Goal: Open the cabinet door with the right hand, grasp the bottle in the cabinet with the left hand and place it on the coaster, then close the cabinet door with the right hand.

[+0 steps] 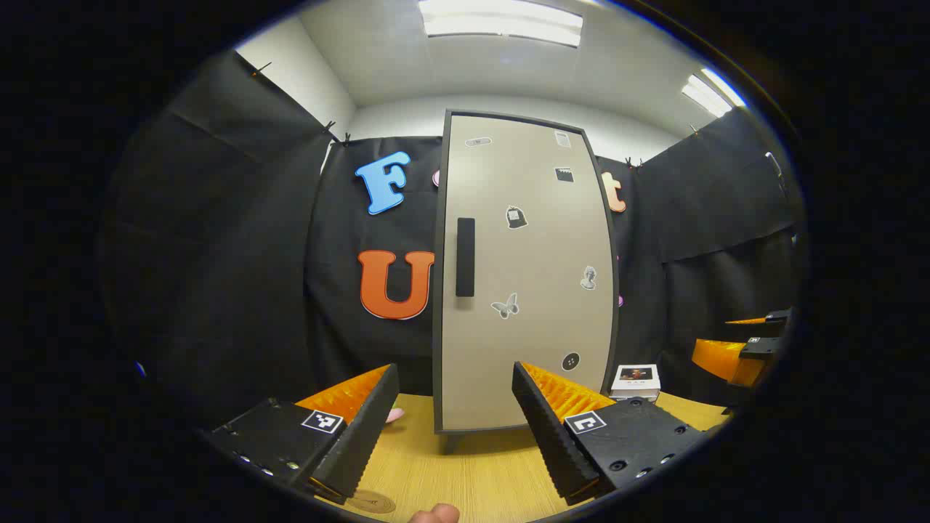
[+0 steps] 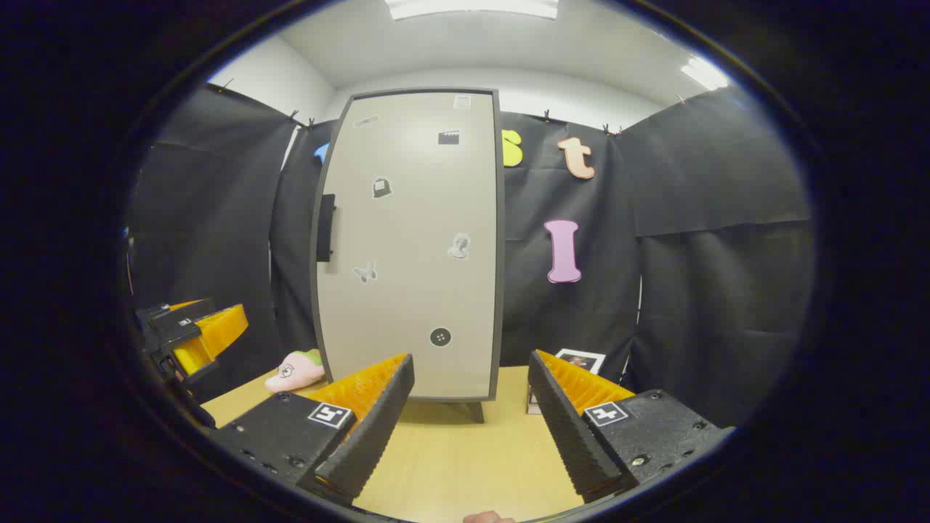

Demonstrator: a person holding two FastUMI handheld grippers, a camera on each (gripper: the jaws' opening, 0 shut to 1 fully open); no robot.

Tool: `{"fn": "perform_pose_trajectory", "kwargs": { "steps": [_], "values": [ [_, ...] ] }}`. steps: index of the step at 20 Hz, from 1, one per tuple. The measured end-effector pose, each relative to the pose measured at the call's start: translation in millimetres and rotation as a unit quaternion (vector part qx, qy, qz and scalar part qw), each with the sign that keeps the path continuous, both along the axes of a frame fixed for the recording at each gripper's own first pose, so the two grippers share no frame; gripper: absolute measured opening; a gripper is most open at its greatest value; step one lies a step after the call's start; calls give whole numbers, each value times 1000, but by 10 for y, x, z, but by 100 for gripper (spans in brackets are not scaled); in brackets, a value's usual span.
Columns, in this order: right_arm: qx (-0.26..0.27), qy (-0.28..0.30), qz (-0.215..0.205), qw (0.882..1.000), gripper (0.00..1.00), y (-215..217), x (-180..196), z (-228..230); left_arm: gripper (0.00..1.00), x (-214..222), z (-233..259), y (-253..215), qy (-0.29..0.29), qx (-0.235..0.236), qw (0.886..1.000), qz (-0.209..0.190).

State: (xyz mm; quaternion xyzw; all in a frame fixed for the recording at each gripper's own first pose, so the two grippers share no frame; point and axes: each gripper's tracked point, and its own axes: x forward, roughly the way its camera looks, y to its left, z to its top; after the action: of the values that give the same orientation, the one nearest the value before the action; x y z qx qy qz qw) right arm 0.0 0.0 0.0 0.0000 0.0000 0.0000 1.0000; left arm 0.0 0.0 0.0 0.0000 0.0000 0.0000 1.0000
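Both claws, left claw (image 1: pixel 455 418) and right claw (image 2: pixel 471 407), gape before the closed cabinet door (image 1: pixel 527 276) (coaster (image 1: pixel 370 501) perhaps below).

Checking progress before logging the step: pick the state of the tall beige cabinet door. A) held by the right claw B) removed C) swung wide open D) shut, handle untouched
D: the tall beige cabinet door sits flush, with its black bar handle free and the right claw open, short of it.

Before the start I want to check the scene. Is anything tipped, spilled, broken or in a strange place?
Nothing stands out. The cabinet stands upright on the wooden table with its door shut. A small pink soft toy lies on the table left of it, and a small box sits to its right. No spill or damage is visible.
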Motion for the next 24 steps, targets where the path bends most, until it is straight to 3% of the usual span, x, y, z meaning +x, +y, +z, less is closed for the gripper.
{"fn": "perform_pose_trajectory", "kwargs": {
  "steps": [24],
  "values": [
    [6,-6,10,1000,99,-1,-86,21,95,-76,-56,21,9,-1,1000,12]
  ]
}}
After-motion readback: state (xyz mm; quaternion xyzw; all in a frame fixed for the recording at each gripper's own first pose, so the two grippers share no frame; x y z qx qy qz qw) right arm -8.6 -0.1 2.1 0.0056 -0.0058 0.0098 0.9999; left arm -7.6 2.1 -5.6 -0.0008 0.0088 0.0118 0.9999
